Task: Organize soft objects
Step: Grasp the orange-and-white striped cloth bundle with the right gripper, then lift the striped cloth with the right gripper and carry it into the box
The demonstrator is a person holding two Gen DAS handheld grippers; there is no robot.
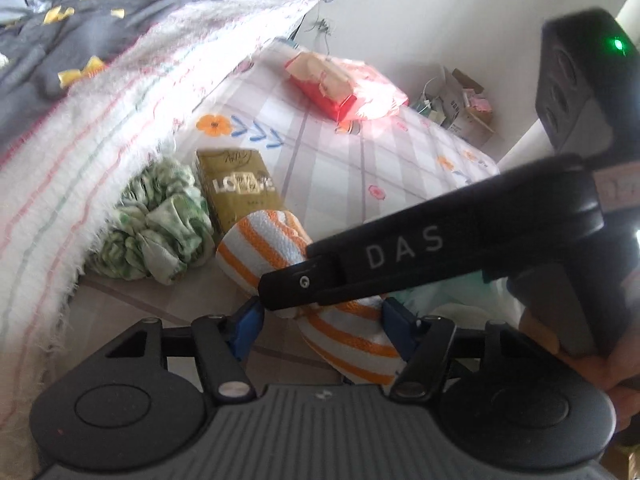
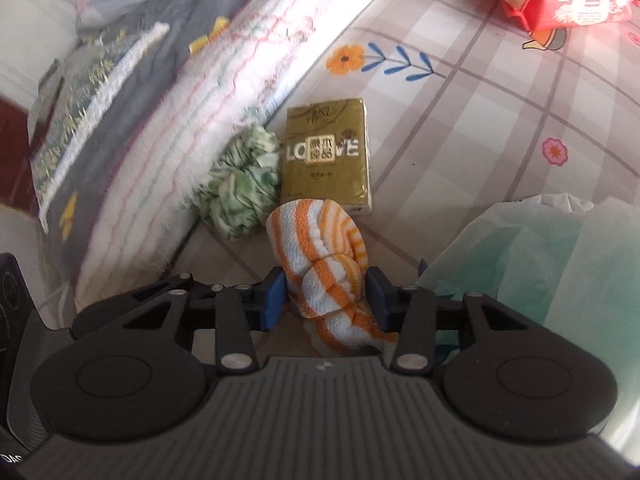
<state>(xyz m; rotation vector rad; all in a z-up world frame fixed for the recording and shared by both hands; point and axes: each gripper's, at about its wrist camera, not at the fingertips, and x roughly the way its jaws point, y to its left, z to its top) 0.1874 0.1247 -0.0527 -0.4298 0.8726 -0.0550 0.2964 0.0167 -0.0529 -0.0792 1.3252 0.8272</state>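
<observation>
Right gripper [image 2: 326, 296] clamped on striped towel [image 2: 320, 240], left gripper [image 1: 320, 328] apart (straddling it)

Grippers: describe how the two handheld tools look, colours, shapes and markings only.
Both are matte black. The left gripper and right gripper each have a ribbed grey-black base, two round discs, silver-riveted linkage bars and blue finger pads. In the left wrist view the right tool's long black finger bears white letters "DAS", and its boxy body shows a green light.

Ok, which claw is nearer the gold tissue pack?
Right. The right claw straddles the striped towel just short of the gold tissue pack; the left claw sits further back along the towel.
</observation>
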